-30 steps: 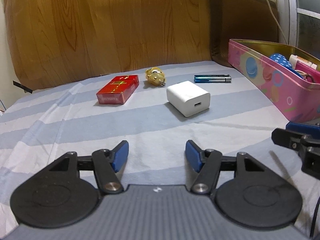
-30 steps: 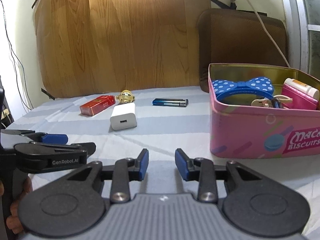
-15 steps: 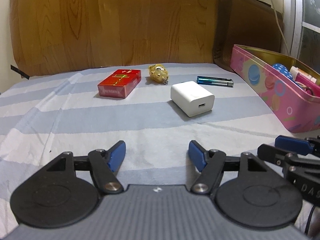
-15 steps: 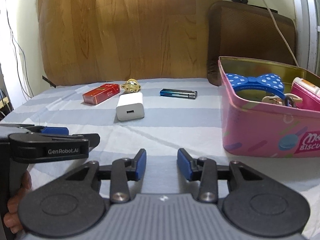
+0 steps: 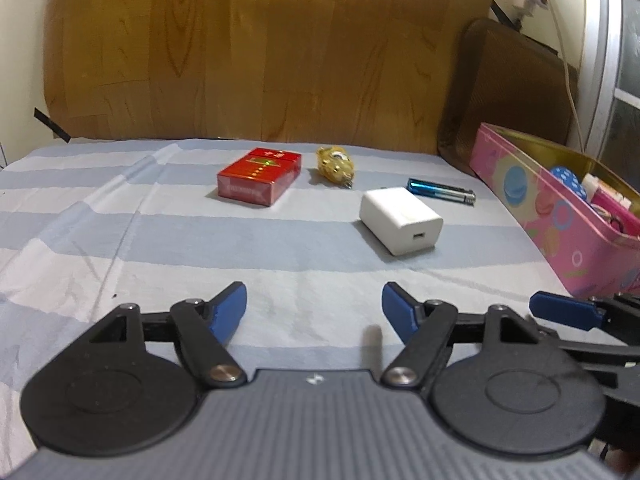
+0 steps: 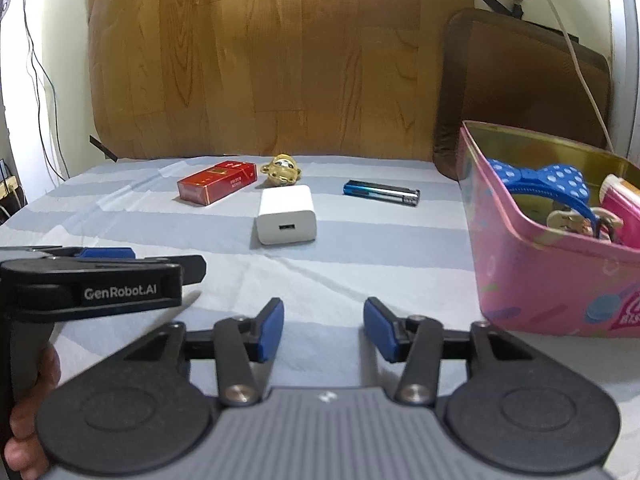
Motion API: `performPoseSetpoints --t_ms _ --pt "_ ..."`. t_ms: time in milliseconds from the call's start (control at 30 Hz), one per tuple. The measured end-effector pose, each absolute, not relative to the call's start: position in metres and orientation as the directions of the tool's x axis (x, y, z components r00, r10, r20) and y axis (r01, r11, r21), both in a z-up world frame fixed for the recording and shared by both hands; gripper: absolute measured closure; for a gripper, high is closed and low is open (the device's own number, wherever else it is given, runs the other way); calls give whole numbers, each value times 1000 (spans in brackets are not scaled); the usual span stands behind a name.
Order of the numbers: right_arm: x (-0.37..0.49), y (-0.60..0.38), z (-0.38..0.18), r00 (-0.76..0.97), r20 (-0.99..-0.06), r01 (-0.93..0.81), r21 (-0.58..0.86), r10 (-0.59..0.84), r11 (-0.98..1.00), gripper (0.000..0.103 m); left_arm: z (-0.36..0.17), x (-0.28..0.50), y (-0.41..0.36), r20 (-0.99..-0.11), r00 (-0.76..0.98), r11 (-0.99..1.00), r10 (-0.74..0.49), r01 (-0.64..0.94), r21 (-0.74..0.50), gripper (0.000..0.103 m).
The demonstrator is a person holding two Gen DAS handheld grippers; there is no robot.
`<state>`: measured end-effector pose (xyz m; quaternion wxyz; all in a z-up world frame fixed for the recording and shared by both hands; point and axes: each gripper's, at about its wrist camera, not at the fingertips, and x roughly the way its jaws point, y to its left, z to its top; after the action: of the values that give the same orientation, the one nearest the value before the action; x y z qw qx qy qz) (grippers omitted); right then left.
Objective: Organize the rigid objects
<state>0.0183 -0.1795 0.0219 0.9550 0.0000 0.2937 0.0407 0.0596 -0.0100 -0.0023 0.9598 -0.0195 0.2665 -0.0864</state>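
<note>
A red box (image 5: pixel 259 176) (image 6: pixel 217 182), a gold trinket (image 5: pixel 335 165) (image 6: pixel 281 168), a white charger (image 5: pixel 400 220) (image 6: pixel 287 214) and a blue lighter (image 5: pixel 441 191) (image 6: pixel 381 192) lie on the striped cloth. A pink tin (image 5: pixel 560 216) (image 6: pixel 540 264) stands at the right and holds a blue dotted bow (image 6: pixel 544 176) and other items. My left gripper (image 5: pixel 314 306) is open and empty, short of the charger. My right gripper (image 6: pixel 323 326) is open and empty, near the tin's front left corner. The left gripper also shows in the right wrist view (image 6: pixel 132 260).
A wooden board (image 6: pixel 280 60) stands behind the cloth. A brown cushion (image 6: pixel 520 88) leans behind the tin, with a white cable (image 6: pixel 576 52) hanging over it. The right gripper's blue fingertip (image 5: pixel 560 314) shows at the right of the left wrist view.
Both grippers have tilted up and drawn level over the cloth. The right gripper's jaws have opened wider. The objects have not moved.
</note>
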Motion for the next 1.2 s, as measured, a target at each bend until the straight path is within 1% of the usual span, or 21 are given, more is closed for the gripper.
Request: performPoseSetpoints --t_ms 100,167,267,400,567,600,633,700,800,1000,1200 --pt "23 -175 25 831 -551 -85 8 75 996 47 -1 60 -7 -494 854 987 -163 141 -81 25" --pt "29 -173 27 833 -548 -91 6 80 996 47 1 60 -2 -474 870 991 -135 111 -79 25" --pt "43 -171 31 834 -545 -102 9 90 995 47 5 59 12 -436 898 995 -60 22 -92 23" --pt "70 -166 31 822 -560 -115 23 108 993 47 3 68 26 -460 888 988 -26 -47 -146 23" --pt "110 -156 27 796 -586 -148 54 151 988 45 1 73 25 -465 885 990 -16 -53 -133 23" --pt "117 -153 25 791 -594 -152 47 150 987 46 1 74 24 -464 886 990 -18 -48 -130 23" --pt "122 -151 22 787 -600 -151 39 144 988 53 1 74 23 -462 887 991 -22 -42 -126 23" --pt "127 -150 18 781 -609 -157 28 141 987 54 0 71 23 -455 890 992 -33 -27 -124 23" --pt "110 -155 20 772 -614 -182 41 168 983 54 0 70 22 -453 890 992 -55 -2 -124 23" --pt "37 -185 21 760 -612 -260 21 219 965 54 -1 69 16 -457 886 994 -79 37 -100 23" --pt "-18 -224 22 761 -609 -235 66 226 970 54 -3 64 -1 -460 883 995 -91 96 -13 22"
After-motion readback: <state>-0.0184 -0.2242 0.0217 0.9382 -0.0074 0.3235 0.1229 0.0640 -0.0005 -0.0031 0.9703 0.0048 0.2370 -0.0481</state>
